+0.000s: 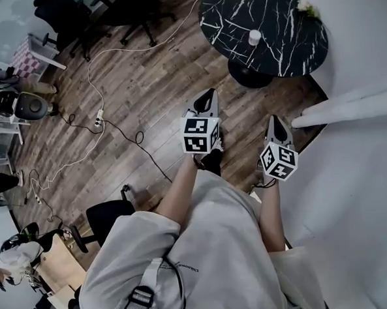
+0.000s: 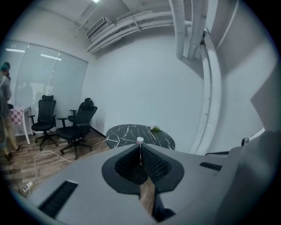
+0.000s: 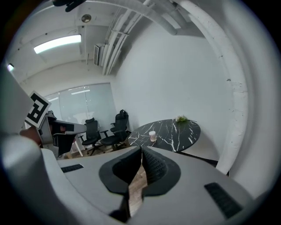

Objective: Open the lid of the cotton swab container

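Left tool (image 1: 207, 96) and right tool (image 1: 275, 121), closed and empty, point toward the cotton swab container (image 1: 254, 37) well ahead on the table (image 1: 285, 50); neither seems nearer.

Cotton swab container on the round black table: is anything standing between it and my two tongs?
Nothing visible. Only wood floor and bare tabletop lie between the container and the left tongs and right tongs, both shut and empty. The plant sits beyond it.

Glossy black white-veined stone-look table (image 1: 231, 14), wood-plank floor (image 1: 150, 81), grey cloth shirt (image 1: 212, 247), matt grey plastic left tongs (image 2: 140, 150)
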The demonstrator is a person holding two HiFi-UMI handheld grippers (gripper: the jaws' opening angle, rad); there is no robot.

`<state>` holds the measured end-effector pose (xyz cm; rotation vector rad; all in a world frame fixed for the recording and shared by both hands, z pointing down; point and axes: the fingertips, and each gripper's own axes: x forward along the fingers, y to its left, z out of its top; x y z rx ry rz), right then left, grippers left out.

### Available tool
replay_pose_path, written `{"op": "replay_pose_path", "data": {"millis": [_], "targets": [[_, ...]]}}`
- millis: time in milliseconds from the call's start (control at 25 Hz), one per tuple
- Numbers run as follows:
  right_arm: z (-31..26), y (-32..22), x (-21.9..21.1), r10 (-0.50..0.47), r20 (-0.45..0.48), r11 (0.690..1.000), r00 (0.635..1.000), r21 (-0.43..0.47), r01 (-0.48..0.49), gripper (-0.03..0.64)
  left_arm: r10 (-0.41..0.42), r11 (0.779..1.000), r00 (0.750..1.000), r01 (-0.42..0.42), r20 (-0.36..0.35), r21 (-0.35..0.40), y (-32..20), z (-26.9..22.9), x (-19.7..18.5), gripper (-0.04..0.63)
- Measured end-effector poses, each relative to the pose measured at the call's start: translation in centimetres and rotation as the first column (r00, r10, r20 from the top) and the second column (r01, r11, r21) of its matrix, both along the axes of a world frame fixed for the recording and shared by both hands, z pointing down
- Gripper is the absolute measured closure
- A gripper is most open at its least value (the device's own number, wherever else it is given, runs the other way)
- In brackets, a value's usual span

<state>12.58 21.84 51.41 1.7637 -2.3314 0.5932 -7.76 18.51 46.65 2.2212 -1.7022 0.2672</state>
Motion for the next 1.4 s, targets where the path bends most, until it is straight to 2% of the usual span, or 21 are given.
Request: {"op": "replay_pose_path", "data": {"millis": [160,240,400,560,880,1240,1400], "targets": [[0.5,-4.7,-1.3,-0.014,-0.103,1.000,0.995,-0.004,0.014,0.581,0.009,1.000,1.000,-0.009,-0.013,-0.021,-5.2,0.9,-1.2,0.571],[0.4,-6.9,-2.1,-0.024,-0.122,1.000,0.992,-0.001,0.024,0.581,0.016,1.000,0.999,-0.016,-0.029,-0.026,-7.7,1.2,-1.7,0.571],[0.1,-10.4,-3.7,-0.034,-0.117,0.999,0.993,0.001,0.034,0.581,0.042,0.999,0.998,-0.043,-0.049,-0.025,-12.0,1.6,-2.6,0.571],[0.6,-13.8,-4.6,-0.034,-0.125,0.999,0.992,0.005,0.035,0.581,0.099,0.995,0.994,-0.100,-0.038,-0.020,-15.6,2.7,-2.9,0.571],[1.3,-17.3,-5.4,-0.025,-0.100,1.000,0.995,-0.014,0.024,0.581,0.153,0.987,0.987,-0.155,-0.045,-0.052,-19.0,5.2,-3.8,0.571],[2.7,-20.7,-3.0,0.017,-0.057,0.999,0.998,-0.040,-0.019,0.581,0.225,0.972,0.974,-0.226,-0.020,-0.061,-23.0,7.0,-1.2,0.571],[3.5,-24.3,-1.7,0.013,-0.042,0.998,0.999,-0.055,-0.015,0.581,0.246,0.968,0.969,-0.245,0.013,-0.060,-26.6,7.5,0.5,0.571]]}}
